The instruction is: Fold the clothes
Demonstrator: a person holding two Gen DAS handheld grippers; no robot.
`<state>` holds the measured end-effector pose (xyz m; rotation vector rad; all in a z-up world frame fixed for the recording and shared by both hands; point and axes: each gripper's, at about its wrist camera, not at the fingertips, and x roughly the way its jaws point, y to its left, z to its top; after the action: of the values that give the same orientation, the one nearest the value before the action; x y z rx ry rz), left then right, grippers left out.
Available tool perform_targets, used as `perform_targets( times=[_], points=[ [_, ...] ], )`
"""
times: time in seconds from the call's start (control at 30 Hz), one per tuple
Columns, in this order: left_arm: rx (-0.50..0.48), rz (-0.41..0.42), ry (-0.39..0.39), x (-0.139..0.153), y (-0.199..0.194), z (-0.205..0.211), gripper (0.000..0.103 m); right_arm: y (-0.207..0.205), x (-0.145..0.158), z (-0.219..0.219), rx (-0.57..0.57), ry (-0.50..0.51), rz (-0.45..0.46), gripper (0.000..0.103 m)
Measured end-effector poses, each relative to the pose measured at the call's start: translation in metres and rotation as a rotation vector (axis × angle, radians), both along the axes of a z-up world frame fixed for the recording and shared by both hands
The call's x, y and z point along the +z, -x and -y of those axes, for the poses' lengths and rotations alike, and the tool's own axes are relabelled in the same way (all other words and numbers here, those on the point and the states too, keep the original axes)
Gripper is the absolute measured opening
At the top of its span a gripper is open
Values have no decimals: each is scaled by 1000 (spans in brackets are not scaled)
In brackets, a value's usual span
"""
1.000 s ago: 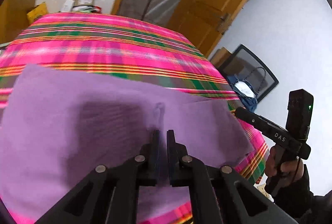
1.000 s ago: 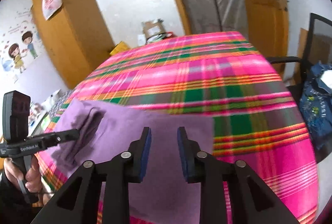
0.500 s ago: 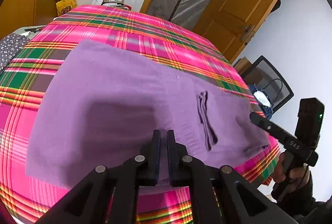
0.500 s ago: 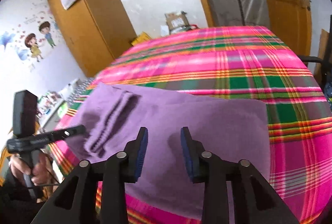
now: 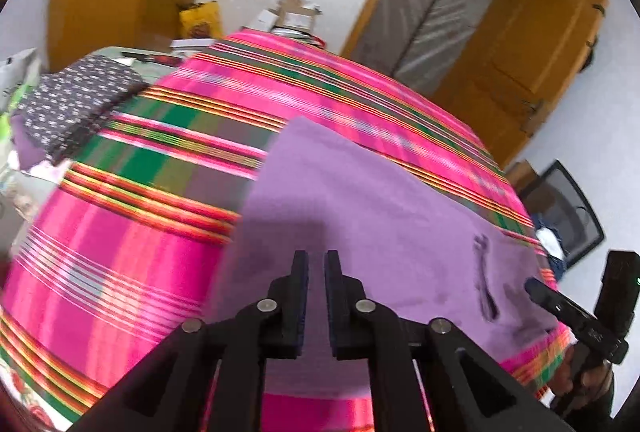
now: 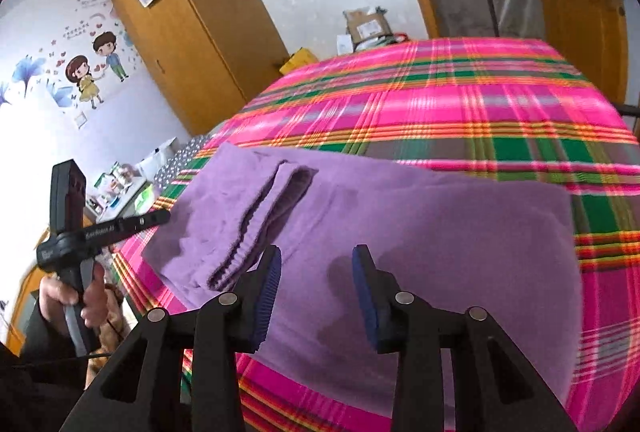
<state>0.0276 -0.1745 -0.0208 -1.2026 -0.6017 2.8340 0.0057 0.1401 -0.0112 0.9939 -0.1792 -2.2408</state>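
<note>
purple garment point(image 6: 420, 232) lies crosswise (ribbed hem leftward); left gripper point(image 5: 316, 296) nearly together, right gripper point(image 6: 316, 292) apart.

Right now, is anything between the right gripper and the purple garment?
Nothing visible. The right gripper hangs open over the purple garment, which lies bare on the plaid cloth.

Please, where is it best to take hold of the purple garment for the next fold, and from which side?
Probably the right gripper, now open above the purple garment, should pinch the free near-right corner, coming in from the table's near edge. The cloth lies flat on the plaid tablecloth, so only edges and corners offer a lip to pinch.
</note>
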Motion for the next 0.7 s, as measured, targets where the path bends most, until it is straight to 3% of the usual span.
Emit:
perform_targets(
  times=[0.13,0.2,0.33,0.47,0.5,0.53,0.7],
  points=[
    [5,31,12,-3,18,15,28,6,-1,9,25,3,22,39],
    [7,53,-3,-8,25,21,28,10,0,15,38,11,31,39],
    [4,97,-55,-20,37,31,29,16,4,27,64,24,40,51],
    [-17,81,-76,-23,33,31,29,20,6,40,98,31,45,52],
    [-23,76,-76,-23,32,30,23,21,4,44,109,28,50,52],
    [-28,66,-82,-22,30,31,11,22,4,47,116,26,53,52],
    [-45,4,-155,-17,21,44,8,27,-4,63,148,9,85,52]
  ],
)
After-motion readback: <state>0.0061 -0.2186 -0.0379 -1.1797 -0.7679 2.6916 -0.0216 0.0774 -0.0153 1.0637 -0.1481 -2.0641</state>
